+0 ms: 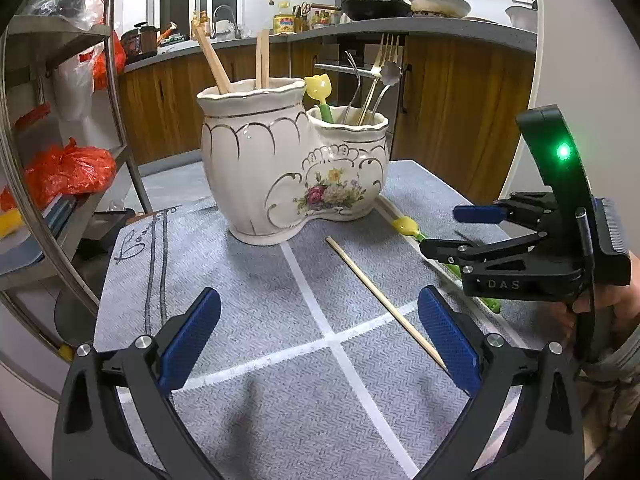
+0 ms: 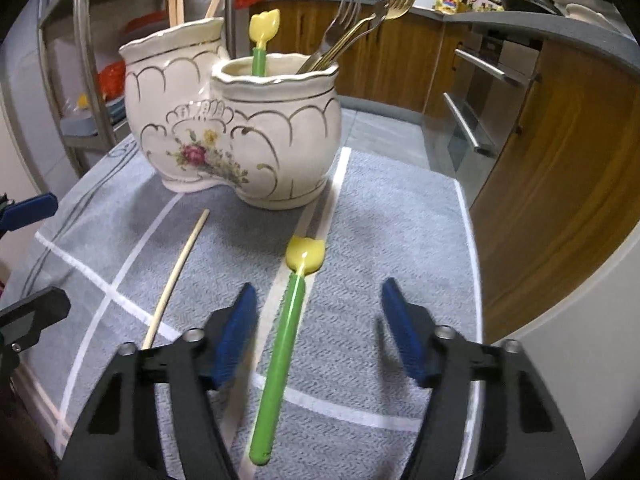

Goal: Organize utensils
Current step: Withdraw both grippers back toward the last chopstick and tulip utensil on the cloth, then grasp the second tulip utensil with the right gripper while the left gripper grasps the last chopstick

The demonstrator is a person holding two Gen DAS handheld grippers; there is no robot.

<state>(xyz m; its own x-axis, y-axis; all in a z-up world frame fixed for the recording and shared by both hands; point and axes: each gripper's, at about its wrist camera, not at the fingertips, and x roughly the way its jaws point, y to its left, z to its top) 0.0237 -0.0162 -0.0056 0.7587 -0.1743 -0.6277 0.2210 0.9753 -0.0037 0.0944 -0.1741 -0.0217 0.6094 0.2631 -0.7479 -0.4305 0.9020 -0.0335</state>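
The ceramic holder [image 1: 288,160] w/ two joined pots stood on a grey mat [image 1: 248,280]. Taller pot held wooden chopsticks [image 1: 214,62]; shorter pot held forks [image 2: 360,24] and a tulip-top spoon [image 2: 262,36].

A second tulip spoon [image 2: 288,312], green handle, yellow head, lay flat on the mat in front of the shorter pot, between the right gripper's [image 2: 320,328] blue pads. Jaws stood apart, pads not touching the handle.

One loose chopstick [image 1: 384,300] lay on the mat nearby, its near end just beside a pad of the left gripper [image 1: 320,340]. That gripper was wide apart, nothing in it.
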